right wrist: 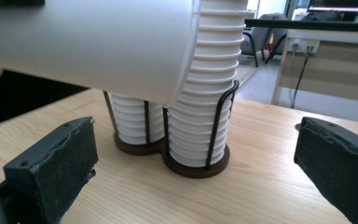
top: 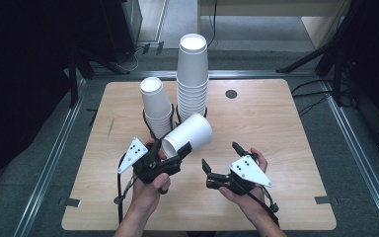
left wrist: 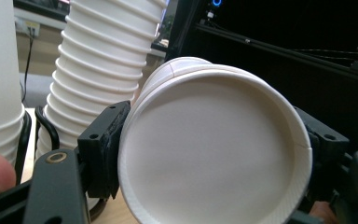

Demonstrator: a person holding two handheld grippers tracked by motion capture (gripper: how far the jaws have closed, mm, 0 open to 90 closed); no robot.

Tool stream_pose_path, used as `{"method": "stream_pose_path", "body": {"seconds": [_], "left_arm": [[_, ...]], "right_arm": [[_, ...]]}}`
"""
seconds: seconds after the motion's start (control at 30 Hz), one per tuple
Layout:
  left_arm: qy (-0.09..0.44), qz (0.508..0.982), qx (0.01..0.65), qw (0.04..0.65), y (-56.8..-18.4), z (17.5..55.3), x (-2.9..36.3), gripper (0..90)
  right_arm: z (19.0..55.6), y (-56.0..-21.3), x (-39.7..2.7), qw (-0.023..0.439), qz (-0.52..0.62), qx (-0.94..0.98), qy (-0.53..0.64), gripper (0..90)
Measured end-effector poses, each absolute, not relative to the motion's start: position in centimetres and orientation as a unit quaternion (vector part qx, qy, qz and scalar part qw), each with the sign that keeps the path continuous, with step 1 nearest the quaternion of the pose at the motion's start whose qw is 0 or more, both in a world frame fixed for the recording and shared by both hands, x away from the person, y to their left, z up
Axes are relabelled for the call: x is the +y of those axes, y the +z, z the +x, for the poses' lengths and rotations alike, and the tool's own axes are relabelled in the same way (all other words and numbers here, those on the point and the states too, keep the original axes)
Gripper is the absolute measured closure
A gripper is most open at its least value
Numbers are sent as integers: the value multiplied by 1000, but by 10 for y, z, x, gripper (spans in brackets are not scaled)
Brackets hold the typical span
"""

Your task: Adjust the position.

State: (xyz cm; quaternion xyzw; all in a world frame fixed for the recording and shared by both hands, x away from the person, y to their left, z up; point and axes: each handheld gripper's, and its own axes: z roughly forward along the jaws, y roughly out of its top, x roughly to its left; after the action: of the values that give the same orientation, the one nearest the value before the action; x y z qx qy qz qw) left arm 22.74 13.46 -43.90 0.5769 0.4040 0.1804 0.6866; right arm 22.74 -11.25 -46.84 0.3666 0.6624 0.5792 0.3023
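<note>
My left gripper (top: 174, 154) is shut on a single white paper cup (top: 188, 134), gripping it near its base. The cup lies tilted on its side above the table, mouth pointing away to the upper right. In the left gripper view the cup's recessed bottom (left wrist: 209, 154) sits between the two black jaws. My right gripper (top: 221, 156) stands open just right of the cup, nothing between its fingers (right wrist: 56, 163). Behind are a tall cup stack (top: 193, 74) and a shorter cup stack (top: 156, 106), both in a black wire holder (right wrist: 193, 168) with brown bases.
The wooden table (top: 276, 128) has a dark round hole (top: 231, 94) at the back right. Bare wood lies to the right and in front of the hands. Black stand legs (top: 306, 59) and cables sit on the floor beyond the table.
</note>
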Motion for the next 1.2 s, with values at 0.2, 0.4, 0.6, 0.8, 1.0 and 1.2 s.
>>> {"method": "stream_pose_path", "body": {"seconds": [0.2, 0.4, 0.6, 0.8, 1.0, 1.2], "left_arm": [[172, 568, 404, 696, -442, 229, 136, 243], [174, 558, 390, 711, -442, 228, 135, 243], [178, 558, 383, 714, -442, 227, 132, 242], [179, 554, 379, 719, -442, 226, 131, 242], [175, 552, 378, 722, -445, 226, 129, 242], [175, 553, 375, 724, -446, 226, 126, 241]], "right_arm": [[230, -457, -116, 263, 410, 630, 605, 3], [230, -449, -117, 244, 443, 605, 615, 38], [229, -450, -114, 187, 483, 573, 635, 70], [230, -452, -114, 113, 507, 532, 669, 0], [232, -454, -114, 13, 535, 469, 703, 0], [236, -457, -114, -67, 558, 410, 719, 0]]}}
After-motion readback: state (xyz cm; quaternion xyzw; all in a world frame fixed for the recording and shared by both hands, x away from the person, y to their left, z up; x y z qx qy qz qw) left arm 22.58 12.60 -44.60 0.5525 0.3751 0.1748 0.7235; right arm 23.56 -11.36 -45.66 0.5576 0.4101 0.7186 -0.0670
